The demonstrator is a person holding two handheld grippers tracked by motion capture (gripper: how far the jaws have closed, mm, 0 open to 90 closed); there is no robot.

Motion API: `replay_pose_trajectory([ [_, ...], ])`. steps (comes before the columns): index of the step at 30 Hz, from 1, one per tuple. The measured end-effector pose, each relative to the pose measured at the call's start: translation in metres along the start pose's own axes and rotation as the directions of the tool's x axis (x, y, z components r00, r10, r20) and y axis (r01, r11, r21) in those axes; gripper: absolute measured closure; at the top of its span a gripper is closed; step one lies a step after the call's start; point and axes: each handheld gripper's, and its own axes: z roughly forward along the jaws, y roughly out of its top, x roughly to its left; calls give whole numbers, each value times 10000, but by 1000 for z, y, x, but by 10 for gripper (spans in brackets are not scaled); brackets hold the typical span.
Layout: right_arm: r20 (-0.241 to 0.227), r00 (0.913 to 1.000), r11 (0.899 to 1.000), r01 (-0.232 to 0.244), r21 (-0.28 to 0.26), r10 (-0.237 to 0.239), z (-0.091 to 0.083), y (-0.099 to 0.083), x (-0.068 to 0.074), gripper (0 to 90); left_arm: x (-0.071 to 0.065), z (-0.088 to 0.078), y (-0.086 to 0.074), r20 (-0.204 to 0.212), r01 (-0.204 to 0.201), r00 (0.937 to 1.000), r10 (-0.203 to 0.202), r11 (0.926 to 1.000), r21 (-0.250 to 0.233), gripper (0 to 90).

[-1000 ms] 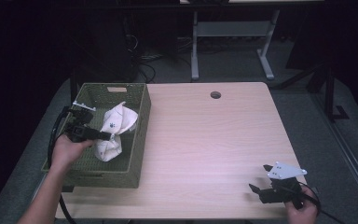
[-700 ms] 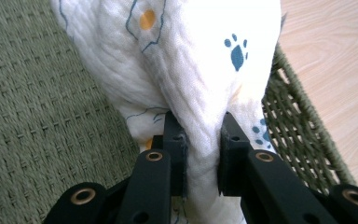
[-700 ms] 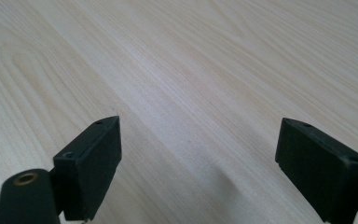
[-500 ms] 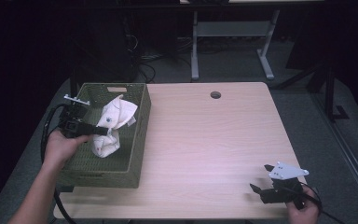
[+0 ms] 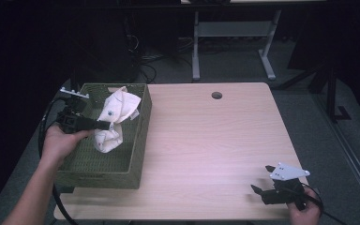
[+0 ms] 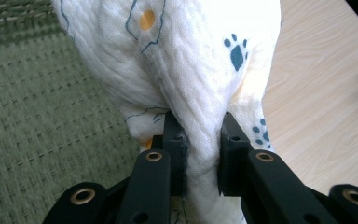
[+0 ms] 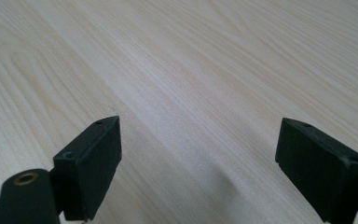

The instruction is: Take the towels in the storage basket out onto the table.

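One cloth (image 5: 115,118) hangs lengthwise from left claw (image 5: 104,125), pinched tight; right claw (image 5: 261,192) wide.

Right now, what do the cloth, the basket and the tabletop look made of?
Cloth: soft cream fabric, crinkled gauze-like weave, printed with blue paw marks; likely cotton. It bunches where the left claw pinches it.
Basket: olive green woven mesh, matte; fibre or plastic, can't tell.
Tabletop: pale wood grain, smooth with slight sheen; probably laminate.

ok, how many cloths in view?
1: a white printed cloth over the green basket, pinched in the left gripper. More could lie hidden under it.
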Motion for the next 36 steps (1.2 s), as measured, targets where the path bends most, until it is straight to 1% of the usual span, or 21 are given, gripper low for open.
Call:
replay_pose_trajectory([
  [7, -1, 10000, 10000, 8, -3, -8, 0, 0, 0, 140, -15, -2, 11, 192, -375, 9991, 377, 9993, -93, 769],
  [13, -1, 10000, 10000, 12, -3, -12, 0, 0, 0, 140, -25, -2, 18, 363, -592, 9975, 598, 9981, -173, 769],
  [15, 4, 10000, 10000, 94, -8, -94, 0, 0, 0, 140, -29, -1, 20, 467, -637, 9968, 646, 9978, -208, 769],
  [16, 25, 9999, 9999, 153, 3, -153, 0, 0, -1, 140, -32, 0, 22, 501, -703, 9962, 713, 9973, -212, 769],
  [22, 7, 10000, 10000, 91, -4, -91, 0, 0, 0, 140, -46, 8, 28, 761, -988, 9921, 999, 9949, -185, 769],
  [23, 13, 9999, 9999, 132, -12, -132, 0, 0, -1, 140, -48, 10, 29, 805, -1018, 9914, 1031, 9946, -198, 769],
  [25, -17, 10000, 10000, 27, -22, -27, 0, 0, 0, 140, -52, 13, 31, 945, -1078, 9895, 1093, 9939, -213, 769],
  [27, 19, 9999, 9999, 102, -11, -102, -1, 0, -1, 140, -57, 15, 34, 1024, -1113, 9883, 1134, 9934, -263, 769],
  [28, 10, 10000, 10000, -1, -50, 1, -1, 0, 0, 140, -58, 16, 35, 1047, -1145, 9876, 1166, 9931, -254, 769],
  [30, 9, 10000, 10000, -1, -64, 1, -2, 0, 0, 140, -63, 19, 37, 1078, -1308, 9853, 1323, 9912, -211, 769],
  [31, 12, 10000, 10000, 8, -61, -8, -1, 0, -1, 140, -64, 21, 38, 1112, -1268, 9855, 1284, 9917, -219, 769],
  [32, 9, 10000, 10000, -7, -48, 8, -1, 0, 0, 140, -66, 22, 39, 1124, -1348, 9843, 1360, 9907, -180, 769],
  [36, -21, 10000, 10000, -56, -29, 55, -2, 0, 0, 140, -72, 29, 43, 1259, -1449, 9813, 1456, 9893, -145, 769],
])
